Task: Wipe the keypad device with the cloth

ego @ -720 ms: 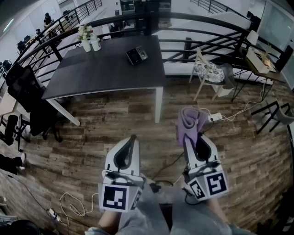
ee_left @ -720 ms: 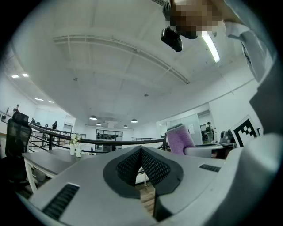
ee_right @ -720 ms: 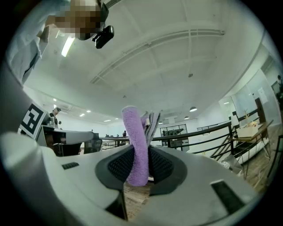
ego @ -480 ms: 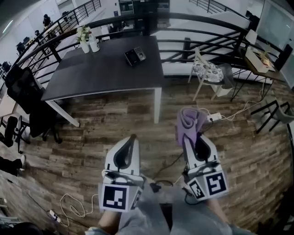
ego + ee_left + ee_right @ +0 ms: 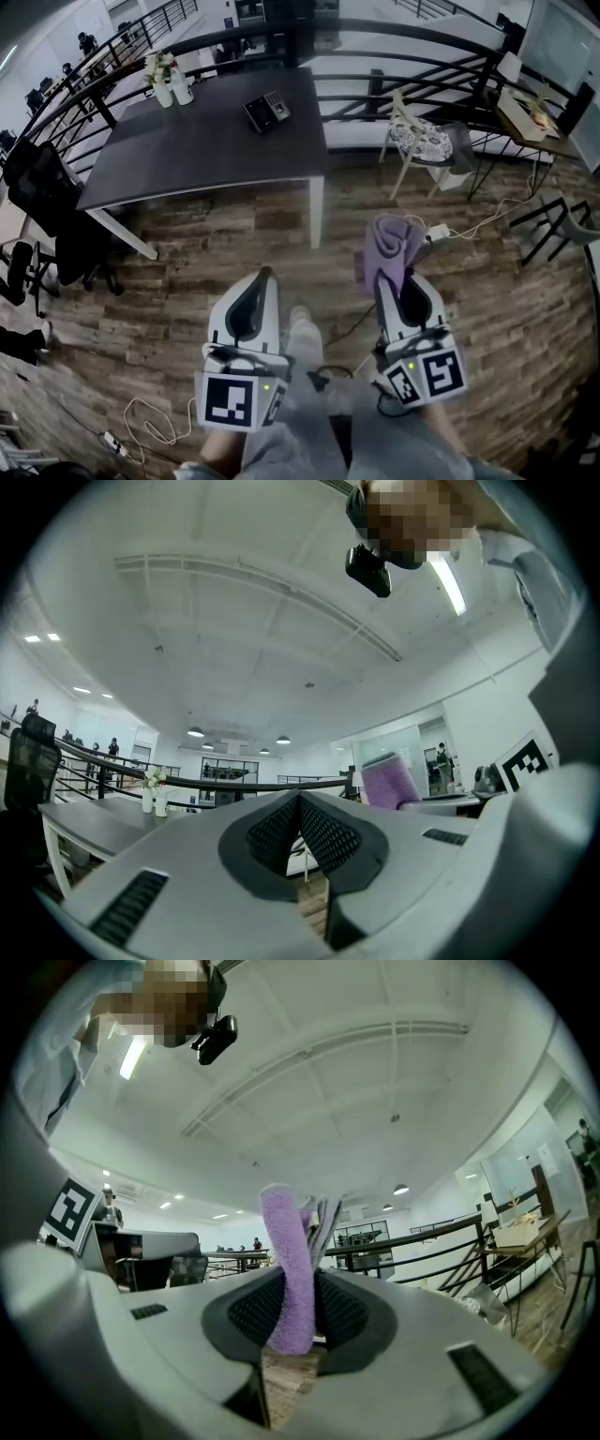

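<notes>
My right gripper (image 5: 394, 286) is clamped on the purple cloth (image 5: 388, 246). Its own view shows the fold pinched between the pads. My left gripper (image 5: 300, 801) is closed on nothing. Only the head view catches the keypad (image 5: 266, 111), well away on the table (image 5: 187, 155).

The fuzzy purple cloth (image 5: 386, 246) has a soft, matt pile like terry. The left tool (image 5: 265, 274) and the right tool (image 5: 386, 281) both have smooth pale-grey plastic shells with a satin finish. Their dark pads (image 5: 323, 834) carry a fine gridded texture that looks rubbery. At far left, the dark grey tabletop (image 5: 206, 141) is matt and even. The small black keypad device (image 5: 266, 110) on it shows a slight sheen. The brown plank floor (image 5: 187, 248) has streaky, rough-looking wood grain. The far black railing (image 5: 403, 42) looks like painted metal.
</notes>
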{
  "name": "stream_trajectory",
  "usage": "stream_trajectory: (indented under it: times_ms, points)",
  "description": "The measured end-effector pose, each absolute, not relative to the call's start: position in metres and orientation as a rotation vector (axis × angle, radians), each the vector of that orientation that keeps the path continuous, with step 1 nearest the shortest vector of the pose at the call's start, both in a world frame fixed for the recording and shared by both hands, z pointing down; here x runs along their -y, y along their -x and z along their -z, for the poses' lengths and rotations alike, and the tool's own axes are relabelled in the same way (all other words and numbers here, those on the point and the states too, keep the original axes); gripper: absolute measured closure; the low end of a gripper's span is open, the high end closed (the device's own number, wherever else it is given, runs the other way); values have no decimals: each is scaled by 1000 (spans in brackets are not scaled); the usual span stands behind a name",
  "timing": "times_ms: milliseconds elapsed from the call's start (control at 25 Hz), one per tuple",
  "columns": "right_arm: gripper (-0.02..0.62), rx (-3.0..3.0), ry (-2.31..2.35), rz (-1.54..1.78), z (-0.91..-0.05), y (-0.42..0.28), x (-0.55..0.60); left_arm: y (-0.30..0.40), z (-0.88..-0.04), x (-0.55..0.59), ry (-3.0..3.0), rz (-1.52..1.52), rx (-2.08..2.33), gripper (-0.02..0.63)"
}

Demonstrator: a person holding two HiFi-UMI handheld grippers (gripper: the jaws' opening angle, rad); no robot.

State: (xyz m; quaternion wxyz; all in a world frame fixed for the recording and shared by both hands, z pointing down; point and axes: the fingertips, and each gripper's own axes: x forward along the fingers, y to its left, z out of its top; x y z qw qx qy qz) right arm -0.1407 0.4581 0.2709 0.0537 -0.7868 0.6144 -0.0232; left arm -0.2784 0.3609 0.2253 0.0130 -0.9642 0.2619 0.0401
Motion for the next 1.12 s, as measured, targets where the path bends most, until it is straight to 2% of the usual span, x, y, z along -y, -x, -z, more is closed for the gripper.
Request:
stream_trajectory:
  times_ms: [1120]
  points:
    - [497,-1806,2450,112,-265,14,-284,133,-218,-182,3058,-98,-674,594]
